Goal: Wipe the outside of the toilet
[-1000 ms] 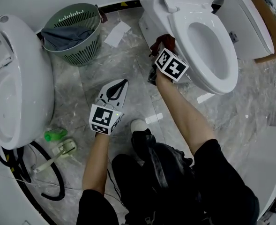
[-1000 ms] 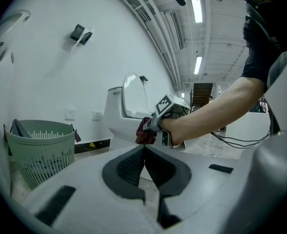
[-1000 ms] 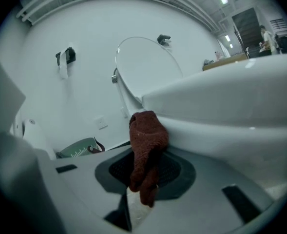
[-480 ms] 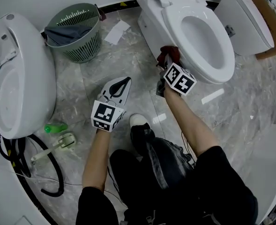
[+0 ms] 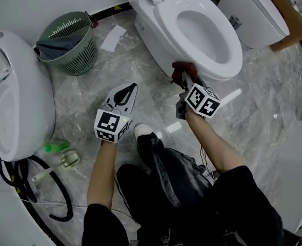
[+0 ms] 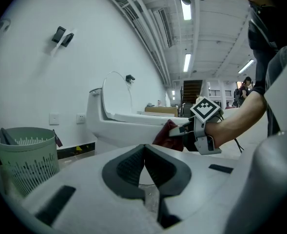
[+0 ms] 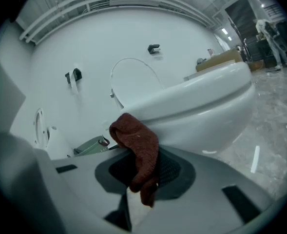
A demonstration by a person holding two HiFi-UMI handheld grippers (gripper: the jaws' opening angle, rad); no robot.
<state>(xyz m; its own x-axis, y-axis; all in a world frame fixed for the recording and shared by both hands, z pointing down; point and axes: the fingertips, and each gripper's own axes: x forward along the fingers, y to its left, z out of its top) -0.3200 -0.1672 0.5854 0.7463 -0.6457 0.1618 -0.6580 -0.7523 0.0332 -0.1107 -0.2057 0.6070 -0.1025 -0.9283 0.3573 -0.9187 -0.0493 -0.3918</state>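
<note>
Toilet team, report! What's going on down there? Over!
Right gripper shut on red cloth, at toilet bowl's outer side. Left gripper shut, empty, over the floor. Green basket off left, not in the way.

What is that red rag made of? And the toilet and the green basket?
The red rag looks like soft woven cloth: matte, fuzzy, drooping in folds. The toilet is probably glazed ceramic: hard, white, shiny with reflections. The green basket is likely plastic: smooth, with moulded slots in its wall.
</note>
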